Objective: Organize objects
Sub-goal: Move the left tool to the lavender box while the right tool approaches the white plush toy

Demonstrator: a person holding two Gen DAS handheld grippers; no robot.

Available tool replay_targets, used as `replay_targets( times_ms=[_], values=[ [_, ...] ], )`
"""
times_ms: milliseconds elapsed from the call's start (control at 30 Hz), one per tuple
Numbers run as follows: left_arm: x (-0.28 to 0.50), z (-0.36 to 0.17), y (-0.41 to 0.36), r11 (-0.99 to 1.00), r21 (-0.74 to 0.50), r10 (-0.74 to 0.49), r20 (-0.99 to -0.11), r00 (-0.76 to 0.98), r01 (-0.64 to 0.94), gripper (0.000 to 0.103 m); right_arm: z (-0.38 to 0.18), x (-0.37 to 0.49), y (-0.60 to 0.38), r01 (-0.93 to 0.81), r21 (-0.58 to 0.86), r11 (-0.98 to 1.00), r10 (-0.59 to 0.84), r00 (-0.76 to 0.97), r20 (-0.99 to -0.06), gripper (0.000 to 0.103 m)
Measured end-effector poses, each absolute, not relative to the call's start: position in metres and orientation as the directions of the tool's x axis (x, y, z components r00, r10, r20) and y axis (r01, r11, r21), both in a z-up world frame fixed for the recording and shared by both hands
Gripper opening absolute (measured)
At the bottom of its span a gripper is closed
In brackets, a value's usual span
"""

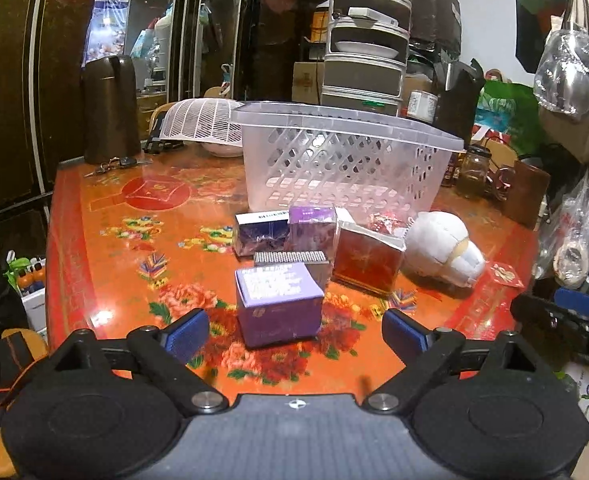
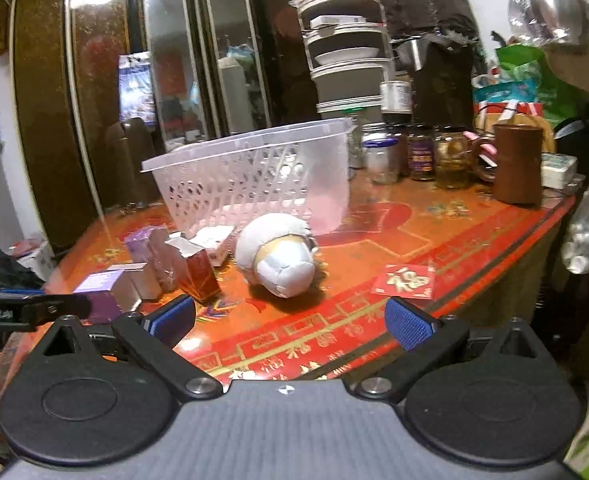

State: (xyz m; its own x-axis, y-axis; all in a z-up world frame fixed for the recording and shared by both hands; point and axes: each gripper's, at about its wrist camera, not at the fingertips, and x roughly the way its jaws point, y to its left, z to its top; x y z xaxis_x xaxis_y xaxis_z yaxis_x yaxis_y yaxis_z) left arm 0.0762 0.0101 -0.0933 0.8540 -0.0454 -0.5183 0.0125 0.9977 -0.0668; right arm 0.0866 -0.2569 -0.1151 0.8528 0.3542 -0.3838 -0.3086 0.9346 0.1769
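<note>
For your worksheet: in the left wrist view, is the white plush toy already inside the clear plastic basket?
No: the white plush toy lies on the table, in front of the basket.

Your desk [image 1: 106,216] is orange-red, glossy, printed with flowers; behind it stands a dark wardrobe [image 1: 10,80] with mirrored doors [image 2: 174,64]; a white wall [image 1: 490,20] shows at the right; a tiered rack [image 1: 364,40] rises at the back; bags [image 1: 574,72] hang at the right; lamplight glares on the desk.

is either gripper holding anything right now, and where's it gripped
Nothing is held. The left gripper is open with the purple box ahead of its pads, untouched. The right gripper is open over bare table.
</note>
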Motion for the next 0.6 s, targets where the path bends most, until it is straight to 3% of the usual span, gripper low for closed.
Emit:
replay_targets(
  times_ms=[200, 467, 600],
  values=[
    [0.101, -0.102, 0.003, 0.999, -0.046, -0.022, -0.56, 0.828, -0.004, 0.094, -0.121, 0.105, -0.252, -0.317, 0.152, 0.936, 0.352, 0.852, -0.389, 0.103],
    [0.122, -0.11, 0.01, 0.999, -0.041, -0.002, -0.607, 0.795, -0.029, 0.062, -0.123, 0.126, -0.251, -0.312, 0.151, 0.938, 0.347, 0.847, -0.404, 0.103],
    [0.124, -0.111, 0.014, 0.998, -0.048, -0.003, -0.603, 0.797, -0.033, 0.061, -0.122, 0.134, -0.239, -0.331, 0.091, 0.939, 0.337, 0.843, -0.418, 0.103]
  ],
)
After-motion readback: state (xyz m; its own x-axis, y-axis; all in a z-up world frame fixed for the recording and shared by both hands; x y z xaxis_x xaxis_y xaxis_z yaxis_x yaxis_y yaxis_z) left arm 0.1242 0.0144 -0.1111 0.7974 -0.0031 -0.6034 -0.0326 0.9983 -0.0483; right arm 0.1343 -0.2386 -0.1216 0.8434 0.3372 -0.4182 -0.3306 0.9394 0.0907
